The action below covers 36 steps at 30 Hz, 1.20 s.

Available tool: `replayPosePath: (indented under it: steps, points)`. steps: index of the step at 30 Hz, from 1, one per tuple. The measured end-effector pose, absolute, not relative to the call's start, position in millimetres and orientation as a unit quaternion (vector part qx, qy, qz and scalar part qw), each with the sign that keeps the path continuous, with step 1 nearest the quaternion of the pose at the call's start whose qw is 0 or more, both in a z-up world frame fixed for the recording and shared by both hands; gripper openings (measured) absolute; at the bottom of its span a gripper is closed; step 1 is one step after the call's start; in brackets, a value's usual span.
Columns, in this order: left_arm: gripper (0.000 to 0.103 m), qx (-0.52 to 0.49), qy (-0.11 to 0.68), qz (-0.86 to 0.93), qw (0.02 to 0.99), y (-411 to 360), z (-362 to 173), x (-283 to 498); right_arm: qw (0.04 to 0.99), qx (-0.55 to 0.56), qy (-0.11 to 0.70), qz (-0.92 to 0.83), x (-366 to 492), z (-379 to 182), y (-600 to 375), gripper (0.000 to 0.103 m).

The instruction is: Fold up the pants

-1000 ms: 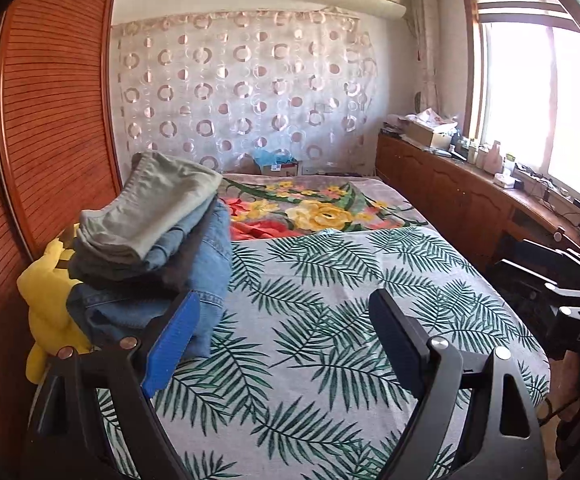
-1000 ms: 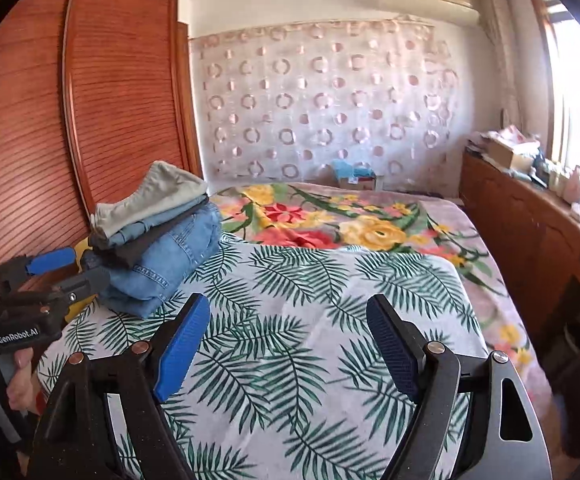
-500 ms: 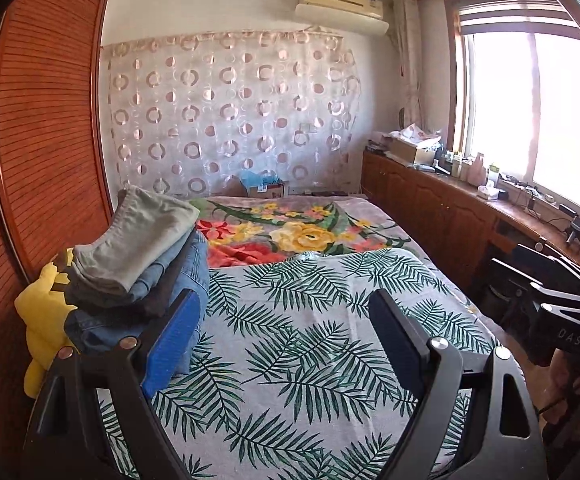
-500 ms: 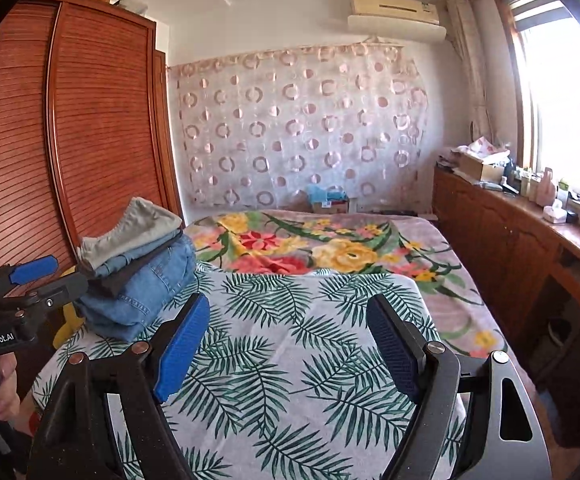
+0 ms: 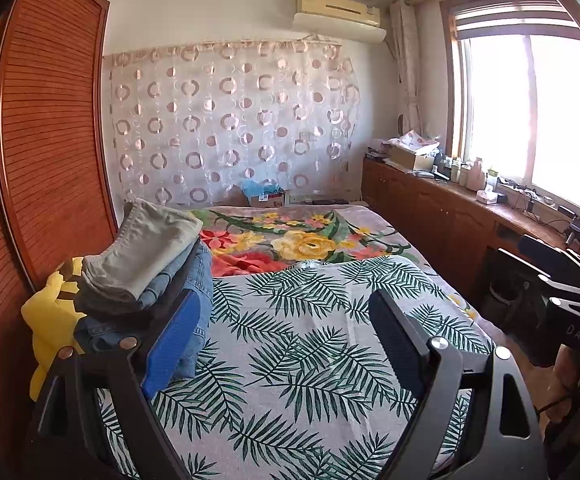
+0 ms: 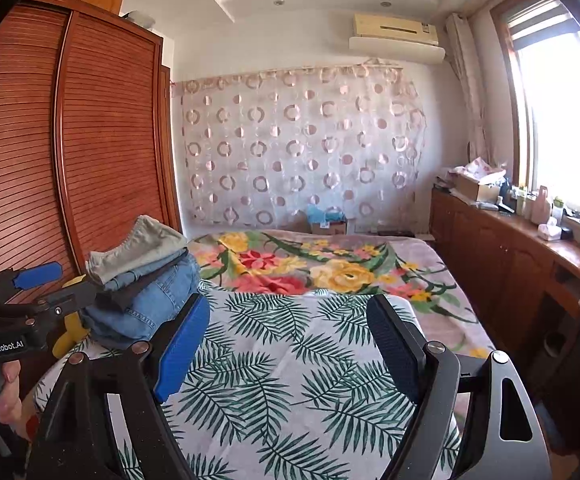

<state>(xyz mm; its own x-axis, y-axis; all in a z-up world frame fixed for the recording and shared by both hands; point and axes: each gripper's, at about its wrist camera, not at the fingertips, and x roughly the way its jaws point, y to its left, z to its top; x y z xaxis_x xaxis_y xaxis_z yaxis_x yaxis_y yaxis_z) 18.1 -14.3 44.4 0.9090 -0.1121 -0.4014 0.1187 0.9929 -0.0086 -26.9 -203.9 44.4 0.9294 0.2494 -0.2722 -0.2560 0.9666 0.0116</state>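
Blue jeans and grey pants sit folded in a stack of pants [image 5: 145, 276] on the leaf-print sheet [image 5: 298, 344], beside the wardrobe [image 5: 45, 152]. The left gripper [image 5: 285, 344] and right gripper [image 6: 290, 348] are spread wide and hold nothing.

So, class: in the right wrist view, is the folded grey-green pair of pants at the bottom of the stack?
No, the folded grey-green pants lie on top, with the blue denim jeans beneath them.

Both wrist views along bed [image 5: 298, 352]
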Motion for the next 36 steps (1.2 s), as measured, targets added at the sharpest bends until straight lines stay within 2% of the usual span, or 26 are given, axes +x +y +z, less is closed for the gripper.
replayPosePath:
  steps: [36]
  points:
    - [0.087, 0.009, 0.205, -0.059, 0.977, -15.1, 43.1, 17.4, 0.983, -0.011, 0.137, 0.126, -20.7, 45.7, -211.5, 0.082]
